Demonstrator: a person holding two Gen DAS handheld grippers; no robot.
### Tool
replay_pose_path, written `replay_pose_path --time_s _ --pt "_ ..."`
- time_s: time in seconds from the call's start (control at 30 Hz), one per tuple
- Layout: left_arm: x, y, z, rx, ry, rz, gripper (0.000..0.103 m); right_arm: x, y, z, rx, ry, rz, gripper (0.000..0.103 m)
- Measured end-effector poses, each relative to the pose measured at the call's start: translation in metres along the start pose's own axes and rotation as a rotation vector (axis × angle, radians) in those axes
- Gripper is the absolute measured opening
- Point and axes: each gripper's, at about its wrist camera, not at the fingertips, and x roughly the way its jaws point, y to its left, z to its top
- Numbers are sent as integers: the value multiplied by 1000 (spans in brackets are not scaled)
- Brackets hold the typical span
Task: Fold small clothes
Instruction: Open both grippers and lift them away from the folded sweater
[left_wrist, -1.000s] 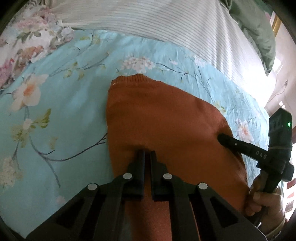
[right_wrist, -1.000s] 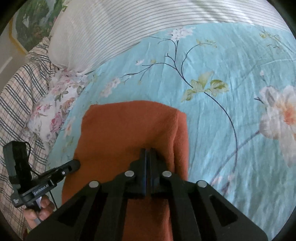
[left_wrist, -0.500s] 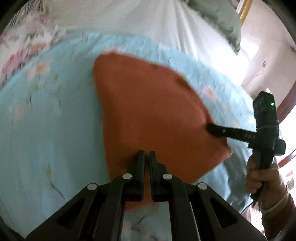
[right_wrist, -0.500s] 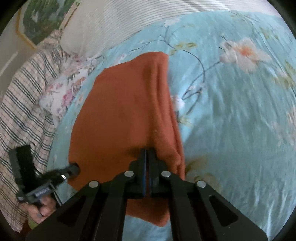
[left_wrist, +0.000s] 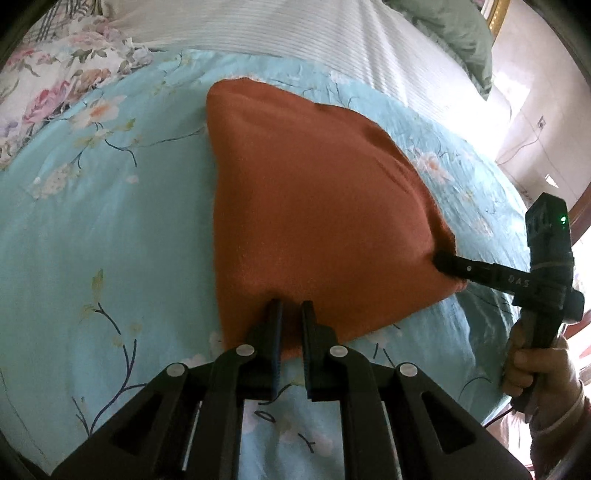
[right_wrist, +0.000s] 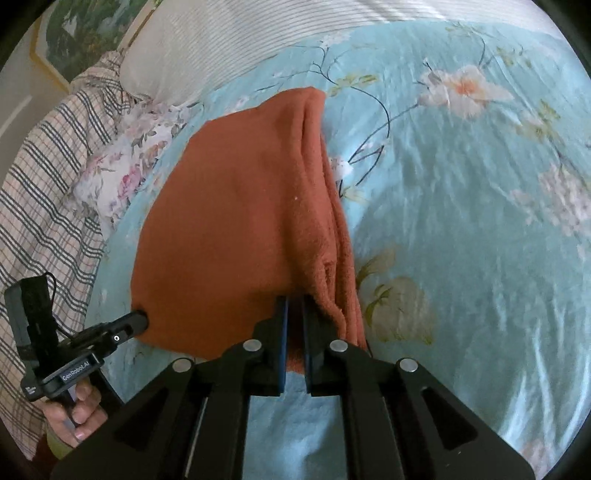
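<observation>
A folded orange knit garment (left_wrist: 314, 192) lies flat on the light blue floral bedsheet (left_wrist: 110, 240). My left gripper (left_wrist: 291, 304) is at its near left corner. The jaws are opening, and orange cloth still fills the narrow gap between them. In the right wrist view the same garment (right_wrist: 229, 221) shows a stacked fold along its right side. My right gripper (right_wrist: 294, 299) is at the near right corner, its jaws also opening with cloth between the blue pads. Each gripper appears in the other's view: the right gripper (left_wrist: 441, 260) and the left gripper (right_wrist: 142, 317), both on the garment's near edge.
A striped pillow (left_wrist: 295, 33) and a green pillow (left_wrist: 454, 33) lie behind the garment. A floral pillow (right_wrist: 122, 173) and a plaid cloth (right_wrist: 37, 184) lie to the left. A person's hands (left_wrist: 535, 373) (right_wrist: 74, 410) hold the gripper handles. Bare sheet (right_wrist: 461, 221) stretches to the right.
Both grippers drew back with the garment's near edge, which has come down onto the sheet. The gap between each pair of jaws has widened slightly.
</observation>
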Motion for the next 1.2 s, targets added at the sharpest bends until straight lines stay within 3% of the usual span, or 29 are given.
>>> replay_pose_path --time_s 0.13,0.2,0.27,0.47,0.53,0.6,0.67,0.8,0.97,1.1,1.2 --pt "-4 -1 -5 -8 2 11 9 -8 4 -4 7 -2 3 17" --pt "-10 -1 -7 -18 -1 5 12 -16 9 -7 -3 -10 8 34" --pt "-15 -1 -9 -24 -7 2 18 -26 15 -10 -20 -26 4 38" --pt "-41 -6 -23 -30 -35 49 60 -50 23 -26 -42 -45 -10 42" --pt "-47 -6 -29 -38 -40 72 75 -55 24 -33 -55 -40 -33 49" --pt "-54 -4 -34 -56 -43 72 79 -58 25 -40 -66 -32 -53 65" --pt "-58 -2 -39 -69 -42 79 81 -60 25 -50 -70 -17 -63 73" --pt "-61 -3 -49 -80 -52 181 81 -62 29 -68 -104 16 -79 77" --pt "-61 0 -67 -134 -44 209 81 -63 34 -83 -157 34 -122 81" --pt "-61 -7 -74 -86 -15 278 81 -67 40 -89 -202 30 -175 84" --pt "-62 -15 -75 -30 1 346 81 -69 43 -90 -217 35 -162 84"
